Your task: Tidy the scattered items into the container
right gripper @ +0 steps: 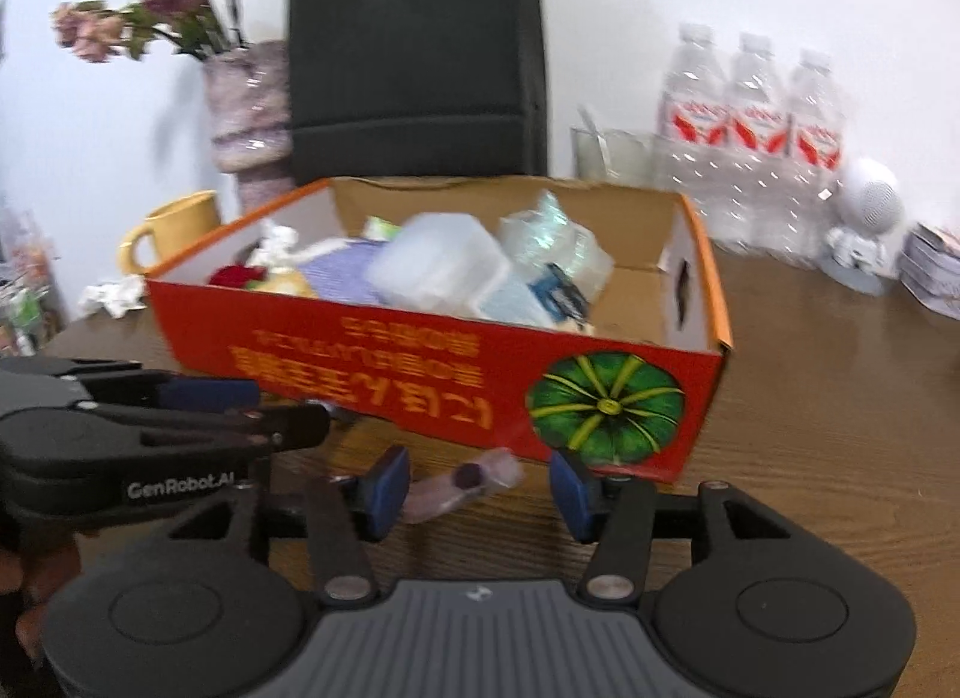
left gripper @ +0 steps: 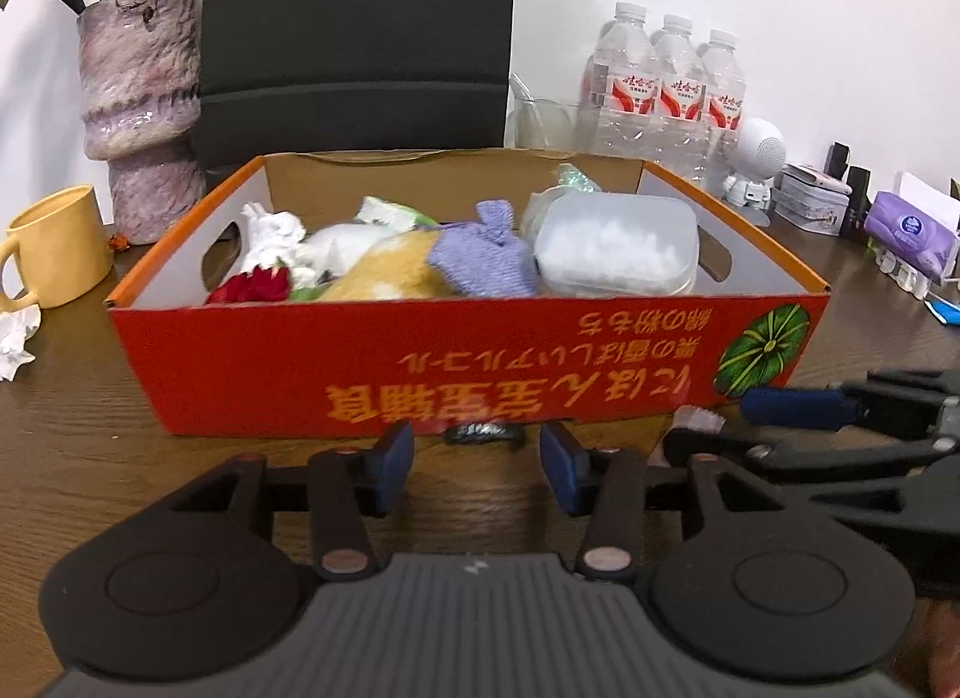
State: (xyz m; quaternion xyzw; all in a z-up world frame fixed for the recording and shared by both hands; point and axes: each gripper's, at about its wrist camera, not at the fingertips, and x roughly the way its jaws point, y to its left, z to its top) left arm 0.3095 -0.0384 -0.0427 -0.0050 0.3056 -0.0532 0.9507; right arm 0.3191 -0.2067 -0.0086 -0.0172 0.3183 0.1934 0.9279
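Two grippers sit low over the wooden table point(left gripper: 90, 446), both aimed at the near wall of the red cardboard box point(left gripper: 420, 362). I read the left gripper point(left gripper: 477, 473) as released: blue pads apart, nothing pressed between them, a small dark shiny item point(left gripper: 480, 433) lying ahead against the box's foot. The right gripper point(right gripper: 480, 485) is likewise released, with a pale purple wrapped item point(right gripper: 462, 485) on the table between its fingers, untouched by either pad. The box already holds a purple knit piece point(left gripper: 483, 260) and a clear lidded tub point(left gripper: 618, 251).

Behind stand a vase point(left gripper: 144, 116), yellow mug point(left gripper: 57, 245) and water bottles point(left gripper: 666, 92). Only the right view, which is blurred, shows the pale purple item whole.
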